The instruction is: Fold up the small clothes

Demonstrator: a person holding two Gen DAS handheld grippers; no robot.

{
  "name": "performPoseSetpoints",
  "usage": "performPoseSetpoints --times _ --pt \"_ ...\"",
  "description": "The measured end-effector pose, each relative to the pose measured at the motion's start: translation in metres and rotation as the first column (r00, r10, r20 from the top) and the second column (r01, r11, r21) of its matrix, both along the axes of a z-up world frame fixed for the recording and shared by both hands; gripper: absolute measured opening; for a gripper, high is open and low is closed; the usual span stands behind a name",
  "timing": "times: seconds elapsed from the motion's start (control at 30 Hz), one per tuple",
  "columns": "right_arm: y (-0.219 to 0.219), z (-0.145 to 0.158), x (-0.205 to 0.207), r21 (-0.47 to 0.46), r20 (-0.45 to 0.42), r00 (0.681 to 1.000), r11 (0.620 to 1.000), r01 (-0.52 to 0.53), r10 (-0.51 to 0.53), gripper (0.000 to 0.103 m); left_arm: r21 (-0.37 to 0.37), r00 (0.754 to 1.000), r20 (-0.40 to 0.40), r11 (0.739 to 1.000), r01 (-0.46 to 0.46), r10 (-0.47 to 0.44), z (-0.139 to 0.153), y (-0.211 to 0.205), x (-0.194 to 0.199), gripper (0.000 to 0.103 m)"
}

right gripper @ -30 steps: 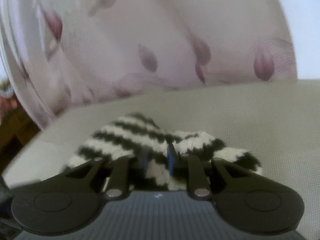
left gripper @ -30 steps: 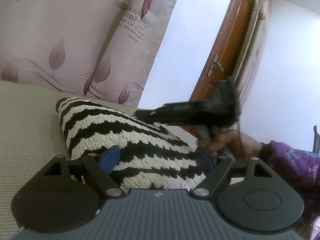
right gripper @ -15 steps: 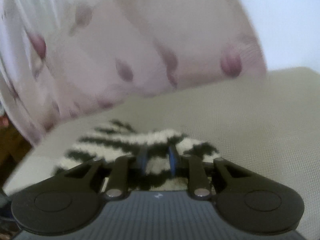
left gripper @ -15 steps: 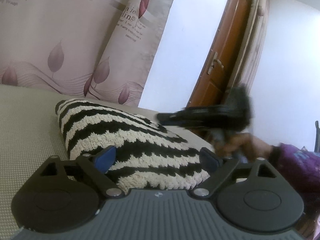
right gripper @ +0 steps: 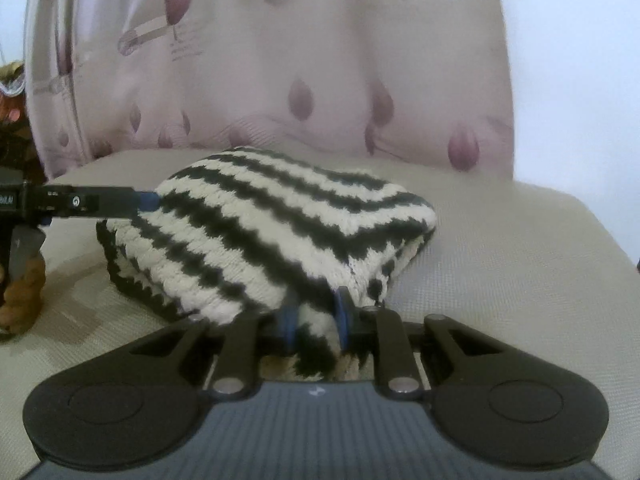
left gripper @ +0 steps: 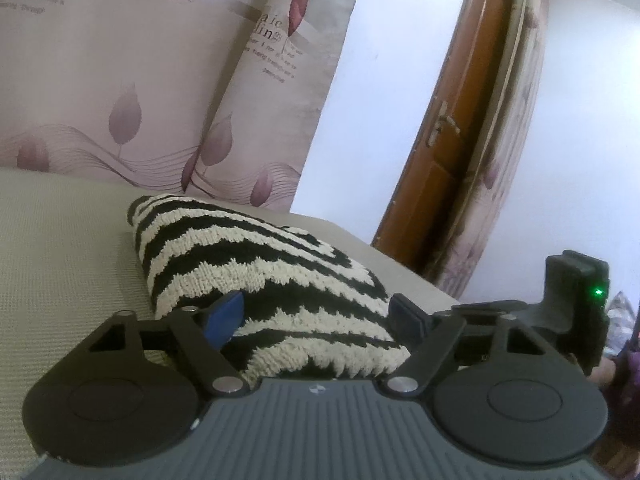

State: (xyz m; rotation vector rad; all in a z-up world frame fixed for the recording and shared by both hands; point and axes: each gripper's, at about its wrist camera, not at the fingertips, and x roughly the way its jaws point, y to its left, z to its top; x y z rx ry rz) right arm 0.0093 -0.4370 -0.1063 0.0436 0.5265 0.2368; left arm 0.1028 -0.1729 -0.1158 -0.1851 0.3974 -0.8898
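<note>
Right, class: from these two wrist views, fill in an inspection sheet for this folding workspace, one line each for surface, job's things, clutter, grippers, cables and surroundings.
Surface: beige woven-textured cushion top, garment lying on it.
Job's things: black-and-cream zigzag-striped knitted garment, folded into a thick bundle.
Clutter: nothing seen.
Grippers: left gripper open, fingers either side of the garment's near end; right gripper shut on a fold at the garment's near edge.
Cables: nothing seen.
Surroundings: pink leaf-print curtain behind, brown wooden door, white wall.
</note>
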Motion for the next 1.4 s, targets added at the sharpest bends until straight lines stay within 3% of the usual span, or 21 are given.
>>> performPoseSetpoints --times 0.07,0.27,0.57,0.83,1.17,1.4 --pt "0.004 -0.003 -0.002 -0.022 0.019 1.000 1.000 -0.003 0.003 0.019 0.019 1.000 0.015 1.000 -0.015 0.014 0.001 -0.001 -0.003 0.081" --pt "-0.005 -0.004 -0.003 0.045 0.016 1.000 0.999 -0.011 0.011 0.019 0.091 0.994 0.061 0.991 -0.097 0.092 0.003 -0.007 -0.012 0.096" --pt "-0.001 -0.003 -0.003 0.017 0.025 1.000 1.000 -0.006 0.005 0.019 0.074 0.967 -0.005 0.965 -0.253 0.254 0.001 0.010 -0.009 0.083" --pt "-0.002 -0.003 -0.003 0.021 0.024 1.000 1.000 -0.006 0.006 0.019 0.154 0.956 -0.011 0.946 -0.287 0.292 -0.001 0.001 -0.006 0.083" --pt "-0.002 -0.002 -0.004 0.005 0.029 1.000 1.000 -0.004 0.004 0.020 0.168 0.953 -0.007 0.940 -0.297 0.302 -0.001 -0.001 -0.006 0.086" --pt "-0.002 -0.001 -0.005 0.002 0.034 0.999 1.000 -0.001 0.001 0.022 0.180 0.944 -0.019 0.930 -0.320 0.329 -0.002 -0.002 -0.004 0.097"
